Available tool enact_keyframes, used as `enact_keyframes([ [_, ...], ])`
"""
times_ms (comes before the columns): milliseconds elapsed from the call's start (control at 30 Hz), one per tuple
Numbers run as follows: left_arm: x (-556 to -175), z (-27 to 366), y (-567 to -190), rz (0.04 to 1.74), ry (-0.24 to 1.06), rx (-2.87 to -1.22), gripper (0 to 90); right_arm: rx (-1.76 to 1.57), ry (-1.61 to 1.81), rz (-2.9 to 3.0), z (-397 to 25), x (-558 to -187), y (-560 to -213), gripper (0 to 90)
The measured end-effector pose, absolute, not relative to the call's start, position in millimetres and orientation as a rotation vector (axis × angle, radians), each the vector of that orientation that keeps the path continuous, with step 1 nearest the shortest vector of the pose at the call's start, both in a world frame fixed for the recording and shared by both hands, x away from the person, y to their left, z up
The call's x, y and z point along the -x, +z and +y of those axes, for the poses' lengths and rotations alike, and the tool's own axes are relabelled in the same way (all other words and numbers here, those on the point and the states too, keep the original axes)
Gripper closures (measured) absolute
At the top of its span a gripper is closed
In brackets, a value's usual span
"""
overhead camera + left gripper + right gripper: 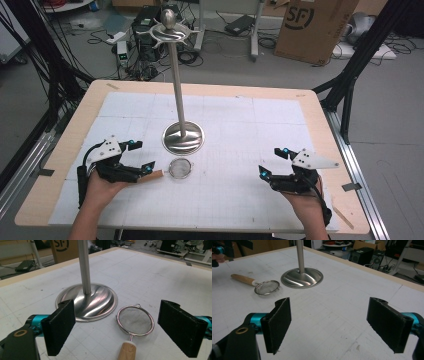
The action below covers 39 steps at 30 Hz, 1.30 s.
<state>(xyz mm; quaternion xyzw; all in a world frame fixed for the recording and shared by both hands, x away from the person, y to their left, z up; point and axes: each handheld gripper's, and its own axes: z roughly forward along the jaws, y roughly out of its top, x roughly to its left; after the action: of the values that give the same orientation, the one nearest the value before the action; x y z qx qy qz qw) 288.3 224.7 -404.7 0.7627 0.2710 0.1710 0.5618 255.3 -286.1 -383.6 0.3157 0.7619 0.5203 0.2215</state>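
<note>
A small mesh strainer (180, 168) with a wooden handle (153, 176) lies flat on the white mat, just in front of the steel stand's round base (183, 138). My left gripper (142, 156) is open at the handle end. In the left gripper view the strainer (135, 320) and its handle (127, 351) lie between the wide-apart jaws of the left gripper (117, 315), touching neither. My right gripper (271, 161) is open and holds nothing at the right of the mat. In its own view the right gripper (328, 312) faces bare mat, with the strainer (267, 287) far off.
The stand's tall pole (177, 75) rises from the base to a ring of hooks (169, 34) high above the table. The wooden table edge (200, 89) frames the mat. A cardboard box (312, 27), cables and electronics lie on the floor beyond.
</note>
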Motion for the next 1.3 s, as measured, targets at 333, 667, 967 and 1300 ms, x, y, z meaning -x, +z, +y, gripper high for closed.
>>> enact_keyframes([
  [333, -288, 226, -406, 0.645, 0.391, -1.804, 15.5, -0.899, 1.423, 2.101, -286, -255, -387, 19.0],
  [667, -288, 226, -406, 0.643, 0.393, -1.806, 16.0, -0.908, 1.425, 2.091, -287, -254, -386, 19.1],
  [967, -289, 222, -408, 0.635, 0.387, -1.834, 17.1, -0.909, 1.421, 2.091, -287, -254, -387, 19.0],
  [1300, -290, 214, -414, 0.613, 0.394, -1.912, 17.8, -0.911, 1.426, 2.089, -286, -253, -386, 19.0],
])
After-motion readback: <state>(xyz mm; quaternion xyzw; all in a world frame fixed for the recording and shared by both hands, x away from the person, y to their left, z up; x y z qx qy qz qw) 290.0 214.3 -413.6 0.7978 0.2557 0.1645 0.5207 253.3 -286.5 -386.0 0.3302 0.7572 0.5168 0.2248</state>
